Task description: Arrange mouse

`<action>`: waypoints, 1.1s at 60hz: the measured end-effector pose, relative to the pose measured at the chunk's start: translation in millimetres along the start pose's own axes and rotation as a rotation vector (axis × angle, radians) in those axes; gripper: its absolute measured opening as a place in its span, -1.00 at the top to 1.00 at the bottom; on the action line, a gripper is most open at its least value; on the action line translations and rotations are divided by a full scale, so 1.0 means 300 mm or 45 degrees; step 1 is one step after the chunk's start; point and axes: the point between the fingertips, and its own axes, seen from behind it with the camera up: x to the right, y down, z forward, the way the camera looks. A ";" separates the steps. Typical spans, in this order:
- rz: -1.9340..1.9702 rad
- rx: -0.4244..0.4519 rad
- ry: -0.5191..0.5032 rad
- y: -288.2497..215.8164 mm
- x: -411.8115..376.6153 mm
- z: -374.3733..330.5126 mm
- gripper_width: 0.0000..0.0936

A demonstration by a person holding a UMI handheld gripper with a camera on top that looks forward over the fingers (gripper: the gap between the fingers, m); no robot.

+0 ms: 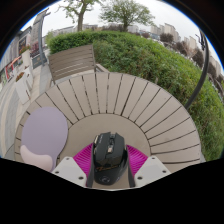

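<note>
A black computer mouse point(110, 156) sits between the magenta pads point(82, 160) of the tool point(110, 165), whose fingers press against both its sides, clenched on it. It is above a round slatted wooden tabletop point(130, 100), right of a pale lavender oval mat point(43, 133). A green hedge point(150, 55) lies beyond.

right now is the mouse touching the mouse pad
Apart. The gripper view shows the black mouse between the fingers, while the lavender mouse pad lies off to its side on the round slatted table, bare wood showing between them.
</note>
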 end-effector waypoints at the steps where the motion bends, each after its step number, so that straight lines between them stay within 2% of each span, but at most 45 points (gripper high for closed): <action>1: -0.002 0.003 0.004 -0.008 0.000 -0.012 -0.03; 12: -0.004 0.086 -0.063 -0.195 -0.126 -0.182 -0.03; 23: 0.006 0.147 -0.155 -0.354 -0.398 -0.261 -0.03; 31: 0.001 0.094 -0.202 -0.319 -0.628 -0.193 -0.03; 45: 0.024 -0.041 -0.125 -0.100 -0.784 0.019 -0.04; 48: 0.039 0.002 -0.110 -0.114 -0.788 0.025 -0.12; 53: 0.014 -0.043 -0.076 -0.094 -0.779 0.019 -0.39; 57: 0.024 -0.046 -0.066 -0.112 -0.764 -0.035 -0.85; 59: 0.023 -0.037 -0.046 -0.127 -0.739 -0.079 -0.77; 66: -0.022 -0.021 -0.009 -0.152 -0.657 -0.350 -0.82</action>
